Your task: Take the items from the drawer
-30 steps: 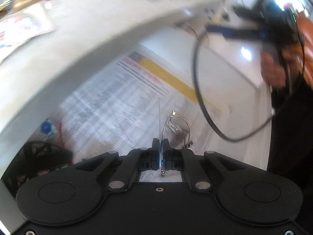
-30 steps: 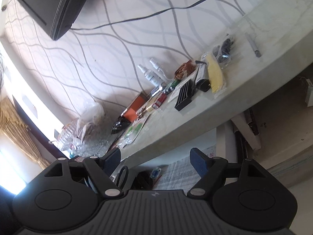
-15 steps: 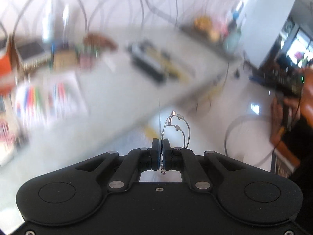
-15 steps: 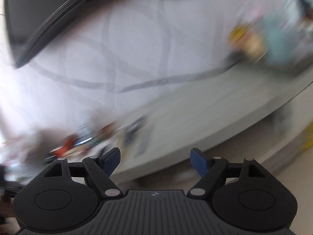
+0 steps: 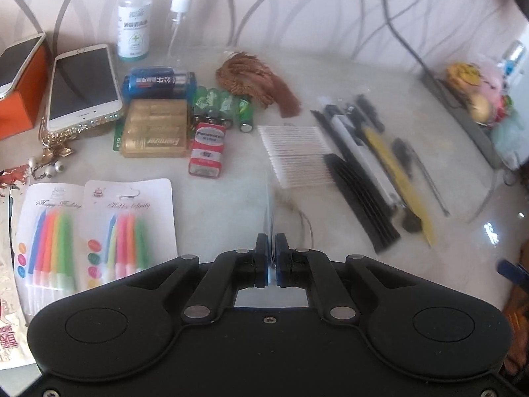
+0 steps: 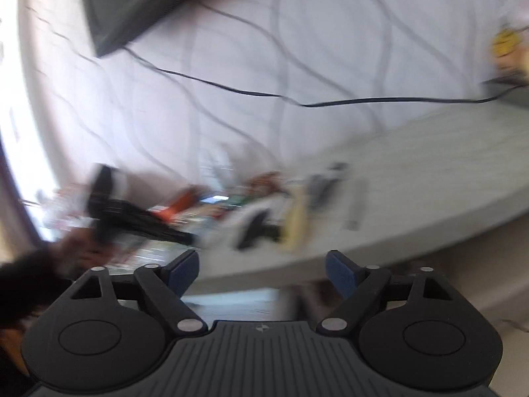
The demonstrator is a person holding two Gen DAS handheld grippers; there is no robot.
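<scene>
With the left gripper (image 5: 271, 248) opening on the small clear packet (image 5: 268, 211) (wire inside), release it low over bare desk (image 5: 228, 208); the right gripper (image 6: 263, 269) spreads wider, empty.

Just ahead of the left gripper (image 5: 271, 254) a bare strip of bench (image 5: 330, 76) runs forward, hemmed on its left by candle packs (image 5: 96, 228) and a red battery (image 5: 207, 150), and on its right by cotton swabs (image 5: 296, 155) and a black comb (image 5: 360, 198). Farther ahead, batteries (image 5: 224, 106), a brown tassel (image 5: 258, 82) and spray bottles (image 5: 134, 16) block the way to the wall. Before the right gripper (image 6: 263, 271) the bench's near edge is clear; its far right is open.
</scene>
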